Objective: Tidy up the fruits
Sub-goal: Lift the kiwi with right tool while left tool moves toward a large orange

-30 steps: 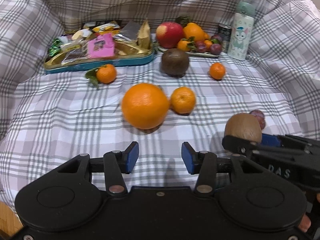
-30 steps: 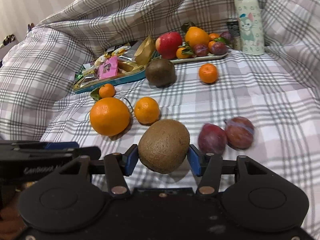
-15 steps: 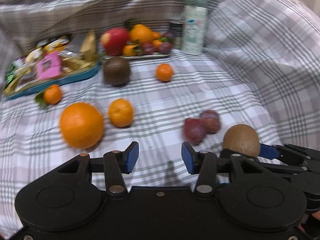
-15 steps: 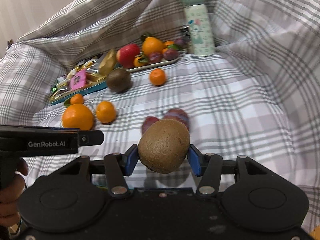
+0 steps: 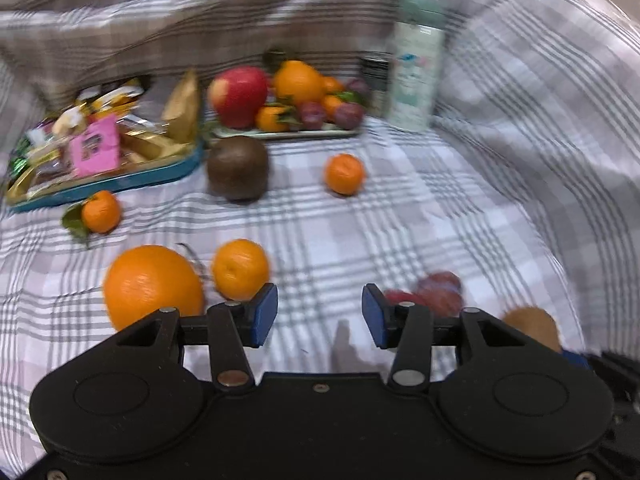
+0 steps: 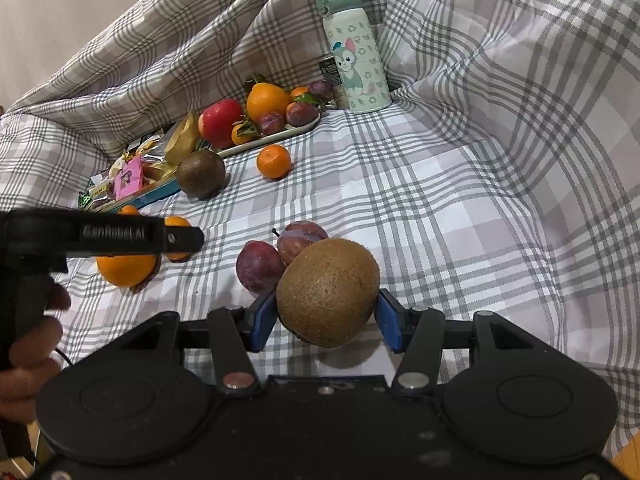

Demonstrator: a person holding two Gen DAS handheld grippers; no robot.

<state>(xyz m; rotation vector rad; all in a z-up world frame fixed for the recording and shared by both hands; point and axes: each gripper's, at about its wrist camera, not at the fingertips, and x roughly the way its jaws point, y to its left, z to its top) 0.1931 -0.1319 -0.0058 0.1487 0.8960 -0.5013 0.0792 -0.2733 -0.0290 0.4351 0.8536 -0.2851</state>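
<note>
My right gripper is shut on a brown kiwi and holds it above the checked cloth; the kiwi also shows in the left wrist view. Two plums lie just beyond it. My left gripper is open and empty, with a big orange and a mandarin ahead to its left. A fruit tray at the back holds an apple, an orange, mandarins and plums. A dark kiwi and a mandarin lie in front of it.
A teal snack tray stands at the back left with a leafy mandarin before it. A mint bottle and a dark can stand behind the fruit tray. Raised cloth folds close in the back and right.
The left gripper's view has swung back to the left and is blurred by motion. The right gripper has risen and drawn back a little with the kiwi. Both grips are unchanged.
</note>
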